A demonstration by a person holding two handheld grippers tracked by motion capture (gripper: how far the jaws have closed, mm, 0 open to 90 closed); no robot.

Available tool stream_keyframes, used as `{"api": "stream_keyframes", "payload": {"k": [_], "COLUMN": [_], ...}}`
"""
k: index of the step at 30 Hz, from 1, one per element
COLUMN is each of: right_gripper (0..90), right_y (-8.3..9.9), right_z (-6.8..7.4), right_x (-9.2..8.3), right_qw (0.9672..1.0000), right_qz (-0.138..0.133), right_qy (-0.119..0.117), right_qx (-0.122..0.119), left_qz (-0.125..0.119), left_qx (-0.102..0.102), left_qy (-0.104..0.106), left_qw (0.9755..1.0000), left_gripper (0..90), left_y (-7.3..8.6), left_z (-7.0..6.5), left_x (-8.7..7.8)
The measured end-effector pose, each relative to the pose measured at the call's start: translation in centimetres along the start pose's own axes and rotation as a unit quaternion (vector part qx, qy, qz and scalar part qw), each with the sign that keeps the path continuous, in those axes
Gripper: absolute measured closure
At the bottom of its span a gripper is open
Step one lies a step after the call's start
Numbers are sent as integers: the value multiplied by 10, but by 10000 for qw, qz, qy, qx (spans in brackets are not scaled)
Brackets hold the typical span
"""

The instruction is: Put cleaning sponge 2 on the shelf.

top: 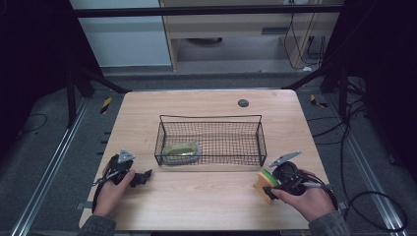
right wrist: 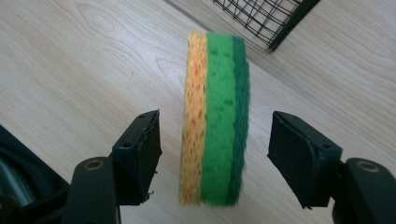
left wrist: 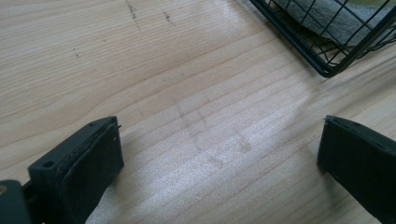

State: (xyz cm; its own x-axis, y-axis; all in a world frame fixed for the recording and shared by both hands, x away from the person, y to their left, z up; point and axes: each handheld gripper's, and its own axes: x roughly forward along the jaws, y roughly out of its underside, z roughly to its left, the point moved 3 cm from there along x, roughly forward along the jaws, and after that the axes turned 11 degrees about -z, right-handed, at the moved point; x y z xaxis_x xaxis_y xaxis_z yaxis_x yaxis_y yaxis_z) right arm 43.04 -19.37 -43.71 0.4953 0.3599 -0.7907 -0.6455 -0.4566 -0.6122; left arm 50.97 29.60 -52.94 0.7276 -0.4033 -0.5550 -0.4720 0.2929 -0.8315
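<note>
Wooden table [top: 206, 196], pale and scuffed, carrying everything else; black wire basket [top: 211, 140] standing near its middle, taken here as the landmark; inside the basket, at its left end, a greyish-green pad [top: 182, 151] lying flat. In front of the basket's left corner and apart from it, left gripper [top: 142, 178] resting low over the table in the person's left hand [top: 112, 192]; seen in the left gripper view with jaws spread wide over bare wood, nothing between them, the basket's corner [left wrist: 327, 70] just beyond. In front of the basket's right corner, right gripper [top: 265, 183] held in the right hand [top: 307, 199]. Sponge [right wrist: 215, 119], layered orange, light green and dark green, standing on edge between that gripper's jaws; jaws partly apart, a visible gap on each side of the sponge, pads not pressing it; sponge near the basket's right front corner [right wrist: 275, 44], outside it.
</note>
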Motion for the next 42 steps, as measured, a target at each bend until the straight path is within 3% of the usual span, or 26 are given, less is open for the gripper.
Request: {"api": "stream_keyframes", "payload": {"k": [10,12,13,14,15,17,22,25,34,42], "right_gripper": [430,476,570,570,635,640,641,641,640,640], "right_y": [-9,-8,-8,-8,-8,-9,-13,-18,-25,-38], "right_z": [0,-1,-2,-2,-4,-6,-15,-27,-52,-66], "right_x": [18,22,23,23,22,19,7,-6,-20,-27], "right_qw": [9991,9987,9984,9984,9985,9986,9996,9999,9990,9980], "right_qz": [377,471,534,534,508,485,248,15,-262,-416], "right_qy": [-94,-124,-147,-147,-214,-212,-103,32,297,432], "right_qx": [-142,-131,-82,-82,-63,-31,22,101,193,199], "left_qz": [0,0,0,0,-1,-1,-2,-2,-1,0], "left_qx": [-1,-3,-2,-2,-2,-2,-2,-5,-5,-7], "left_qy": [0,-1,-1,-1,-1,0,-2,-3,-7,-11], "left_qw": [10000,10000,10000,10000,10000,10000,10000,10000,10000,10000], "left_gripper": [0,0,0,0,0,0,0,0,0,0], "left_y": [0,0,0,0,0,0,0,0,0,0], "left_z": [0,0,0,0,0,0,0,0,0,0], "left_x": [0,0,0,0,0,0,0,0,0,0]}}
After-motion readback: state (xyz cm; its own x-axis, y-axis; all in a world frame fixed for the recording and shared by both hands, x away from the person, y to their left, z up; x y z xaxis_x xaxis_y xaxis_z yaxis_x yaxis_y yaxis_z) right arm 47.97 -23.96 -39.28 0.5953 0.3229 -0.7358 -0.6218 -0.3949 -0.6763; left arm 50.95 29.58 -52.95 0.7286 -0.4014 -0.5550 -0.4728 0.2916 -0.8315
